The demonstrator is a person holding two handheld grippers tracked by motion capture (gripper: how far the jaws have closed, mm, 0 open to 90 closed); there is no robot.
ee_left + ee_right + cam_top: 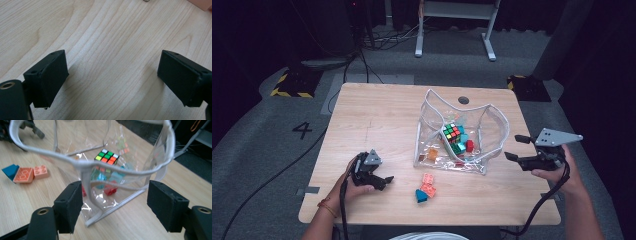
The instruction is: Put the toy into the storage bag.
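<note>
Bag: stood mid-table, soft, clear, light; I judged its white rim the best hold.
Right gripper: my jaws gaped beside the bag.
Left gripper: released, well left of the bag.

Grey carpet floor marked "4", a white desk frame behind the light wooden table — dark surroundings.

Clear pouch, upright, open-topped

A wooden table bears a clear bag and loose bricks.
</note>
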